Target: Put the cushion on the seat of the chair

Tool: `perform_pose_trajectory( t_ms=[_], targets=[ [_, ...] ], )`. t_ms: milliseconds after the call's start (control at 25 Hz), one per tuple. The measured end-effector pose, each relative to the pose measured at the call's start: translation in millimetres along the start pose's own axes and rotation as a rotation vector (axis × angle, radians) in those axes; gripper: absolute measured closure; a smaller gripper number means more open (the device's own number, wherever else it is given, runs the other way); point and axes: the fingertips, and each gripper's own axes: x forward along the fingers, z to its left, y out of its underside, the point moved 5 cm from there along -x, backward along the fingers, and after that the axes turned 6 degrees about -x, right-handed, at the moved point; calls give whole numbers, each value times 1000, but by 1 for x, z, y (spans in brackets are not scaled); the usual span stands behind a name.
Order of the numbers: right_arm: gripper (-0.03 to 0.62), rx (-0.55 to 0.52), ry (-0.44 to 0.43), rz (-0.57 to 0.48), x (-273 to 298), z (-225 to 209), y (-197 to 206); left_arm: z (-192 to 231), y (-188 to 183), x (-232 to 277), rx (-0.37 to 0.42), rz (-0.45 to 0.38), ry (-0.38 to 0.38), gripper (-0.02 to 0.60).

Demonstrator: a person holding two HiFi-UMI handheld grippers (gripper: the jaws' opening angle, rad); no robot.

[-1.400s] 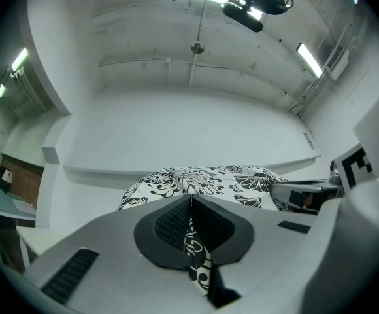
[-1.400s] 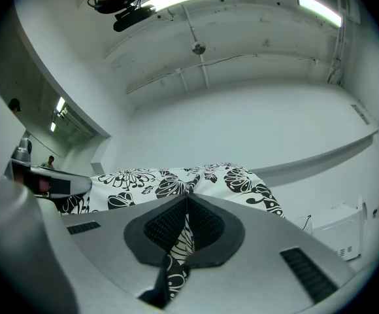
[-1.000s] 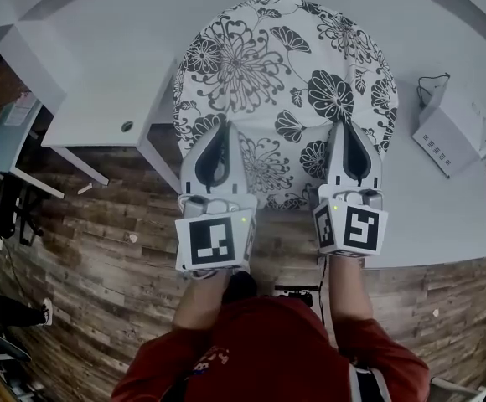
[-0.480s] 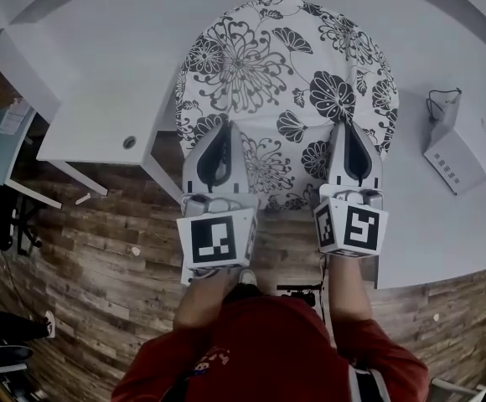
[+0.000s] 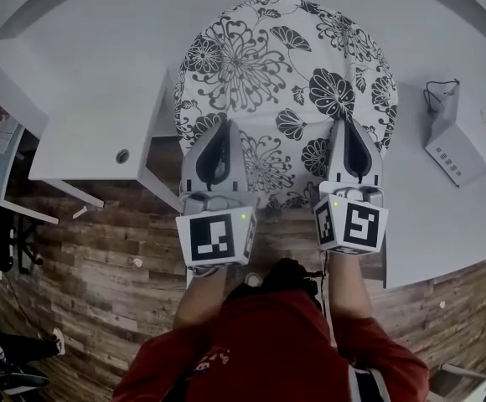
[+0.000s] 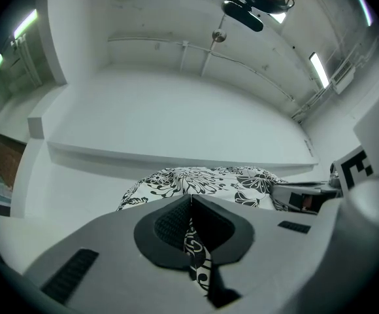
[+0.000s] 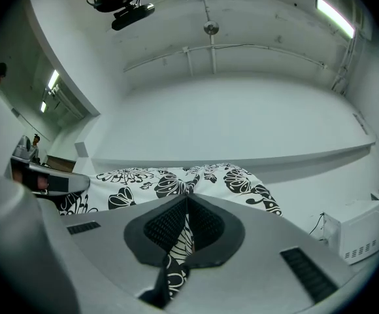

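Flowered cushion (image 5: pixel 285 82) held up by its near edge, with the left gripper (image 5: pixel 219 132) and right gripper (image 5: pixel 348 131) each clamped on a fold of fabric. Over the last second the white table (image 5: pixel 84 99) slid beneath it and the grip stayed fixed. The cushion is likely in transit. No chair is in view.

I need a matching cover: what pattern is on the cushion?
The cushion is white with a black floral print of large blossoms; the head view shows it best.
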Motion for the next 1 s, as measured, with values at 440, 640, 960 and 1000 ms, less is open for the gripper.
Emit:
perform_pose_trajectory(
  t_ms=[440,640,960,1000],
  targets=[
    [565,-6,-8,-53,1,-3,6,-4,3,0,10,-55,-8,552],
    [565,-3,-7,-33,1,-3,1,-5,-2,0,-6,-38,-8,552],
    [565,15,-36,-42,2,-6,5,-11,-5,-3,18,-36,-39,552],
    [565,13,-35,-33,2,-6,3,-11,-6,-3,14,-25,-40,552]
  ],
)
